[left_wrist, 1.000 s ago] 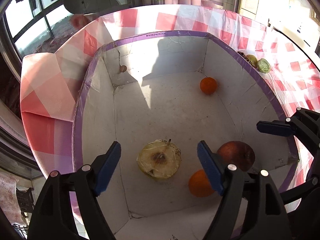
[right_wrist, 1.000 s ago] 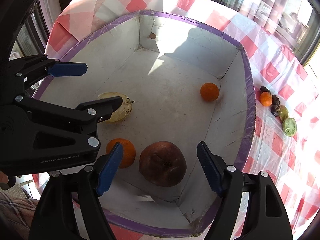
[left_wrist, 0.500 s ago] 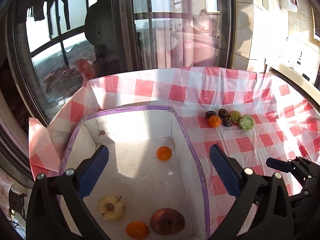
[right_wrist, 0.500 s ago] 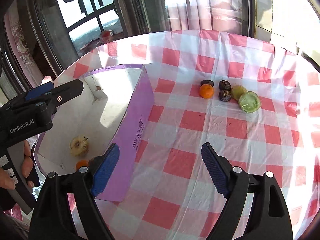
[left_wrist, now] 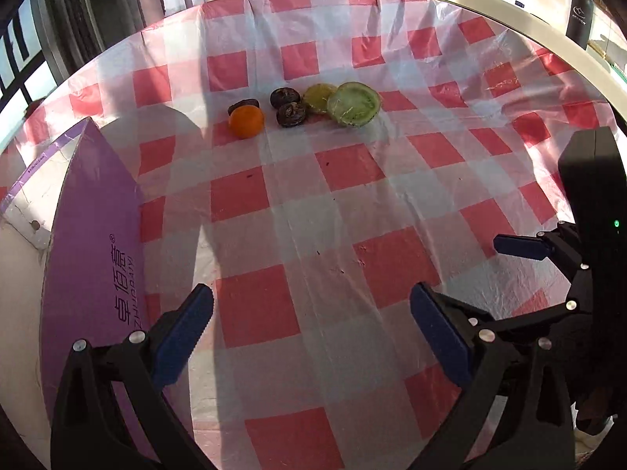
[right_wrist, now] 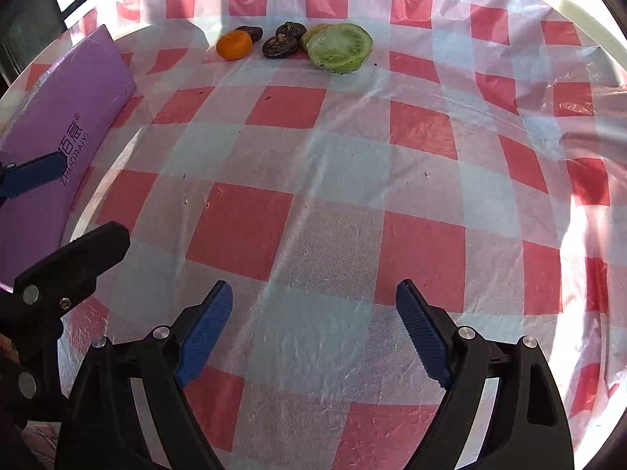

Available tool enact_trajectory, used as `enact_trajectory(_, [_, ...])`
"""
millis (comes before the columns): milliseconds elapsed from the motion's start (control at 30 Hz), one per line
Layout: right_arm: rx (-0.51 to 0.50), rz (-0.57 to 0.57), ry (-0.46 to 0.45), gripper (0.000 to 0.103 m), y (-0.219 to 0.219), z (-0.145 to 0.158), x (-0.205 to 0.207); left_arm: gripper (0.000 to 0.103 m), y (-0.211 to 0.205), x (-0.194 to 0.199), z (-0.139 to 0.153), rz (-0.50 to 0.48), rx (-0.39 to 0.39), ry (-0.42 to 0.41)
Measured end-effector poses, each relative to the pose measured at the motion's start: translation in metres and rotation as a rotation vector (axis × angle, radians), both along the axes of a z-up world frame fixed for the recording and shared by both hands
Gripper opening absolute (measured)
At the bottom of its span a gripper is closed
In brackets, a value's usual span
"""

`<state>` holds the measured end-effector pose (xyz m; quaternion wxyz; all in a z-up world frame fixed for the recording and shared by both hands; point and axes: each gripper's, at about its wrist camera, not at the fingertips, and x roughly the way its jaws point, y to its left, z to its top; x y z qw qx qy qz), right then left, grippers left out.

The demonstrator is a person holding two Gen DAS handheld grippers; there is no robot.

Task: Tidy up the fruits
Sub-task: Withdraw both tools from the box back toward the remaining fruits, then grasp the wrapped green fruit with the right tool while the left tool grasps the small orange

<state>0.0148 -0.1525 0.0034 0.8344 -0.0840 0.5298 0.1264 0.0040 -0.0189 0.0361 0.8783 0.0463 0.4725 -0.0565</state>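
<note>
Both my hand-held grippers hover over the checked cloth (left_wrist: 298, 211) on the bench, each holding nothing. My left hand-held gripper (left_wrist: 311, 331) has its blue pads (left_wrist: 182, 337) spread wide. My right hand-held gripper (right_wrist: 313, 333) is spread wide too, pads (right_wrist: 203, 337) apart, and it also shows at the right edge of the left view (left_wrist: 521, 246).

The fruits sit in a tight cluster far ahead of both grippers, well apart from them. The orange (left_wrist: 246, 121) is leftmost, with a dark fruit (left_wrist: 243, 106) just behind it, touching. Two more dark wrinkled fruits (left_wrist: 290, 113) lie just right of the orange. A yellow slice (left_wrist: 319, 97) is next, and the green half (left_wrist: 354, 103) is rightmost, overlapping the yellow slice. From the right view the order is the same: orange (right_wrist: 234, 45), dark fruits (right_wrist: 278, 46), green half (right_wrist: 340, 49).

The purple box (left_wrist: 94, 243) stands to the left of my left gripper, its side wall facing me, printed text on it; in the right view it sits far left (right_wrist: 70, 117). Its contents are hidden from here.
</note>
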Motion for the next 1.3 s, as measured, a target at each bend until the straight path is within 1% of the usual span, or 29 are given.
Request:
enact_trajectory(100, [0.009,0.051,-0.06,0.083,-0.004,0.0,0.013,0.101,0.01,0.008,-0.02,0.114,0.0,0.031])
enact_trajectory(167, [0.017,0.064,-0.086,0.083,-0.003,-0.001,0.03,0.101,0.014,0.01,-0.032,0.149,0.016,0.058])
enact_trajectory(233, [0.026,0.081,-0.11,0.083,0.001,-0.002,0.052,0.101,0.013,0.01,-0.042,0.157,0.048,0.078])
enact_trajectory(300, [0.03,0.099,-0.127,0.083,0.007,-0.001,0.073,0.102,0.015,0.006,-0.043,0.175,0.044,0.06])
enact_trajectory(400, [0.033,0.104,-0.143,0.083,0.018,-0.001,0.111,0.102,0.026,0.001,-0.043,0.242,-0.028,0.068])
enact_trajectory(433, [0.036,0.101,-0.146,0.083,0.021,-0.001,0.123,0.102,0.027,0.0,-0.043,0.257,-0.039,0.061])
enact_trajectory(467, [0.04,0.094,-0.15,0.083,0.023,0.0,0.134,0.102,0.025,-0.002,-0.042,0.254,-0.027,0.053])
enact_trajectory(600, [0.043,0.055,-0.16,0.083,0.032,0.0,0.177,0.102,0.027,-0.006,-0.04,0.28,-0.035,0.046])
enact_trajectory(733, [0.044,0.033,-0.166,0.083,0.038,0.001,0.206,0.102,0.025,-0.008,-0.039,0.293,-0.034,0.053])
enact_trajectory(800, [0.05,0.029,-0.18,0.071,0.037,0.002,0.211,0.102,0.025,-0.008,-0.038,0.295,-0.035,0.059])
enact_trajectory(833, [0.055,0.03,-0.187,0.063,0.036,0.003,0.211,0.102,0.024,-0.006,-0.039,0.297,-0.035,0.061])
enact_trajectory(867, [0.056,0.032,-0.195,0.059,0.034,0.004,0.209,0.102,0.023,-0.004,-0.039,0.3,-0.036,0.064])
enact_trajectory(1000, [0.097,-0.038,-0.2,0.059,0.002,0.006,0.193,0.102,0.026,0.008,-0.038,0.3,-0.038,0.099])
enact_trajectory(1100, [0.115,-0.072,-0.208,0.059,-0.027,0.006,0.175,0.102,0.023,0.025,-0.037,0.287,-0.031,0.091])
enact_trajectory(1200, [0.127,-0.089,-0.209,0.059,-0.048,0.006,0.16,0.102,0.02,0.052,-0.038,0.271,-0.028,0.071])
enact_trajectory(1300, [0.115,-0.07,-0.219,0.059,-0.05,0.004,0.155,0.102,0.021,0.091,-0.037,0.264,0.001,0.039])
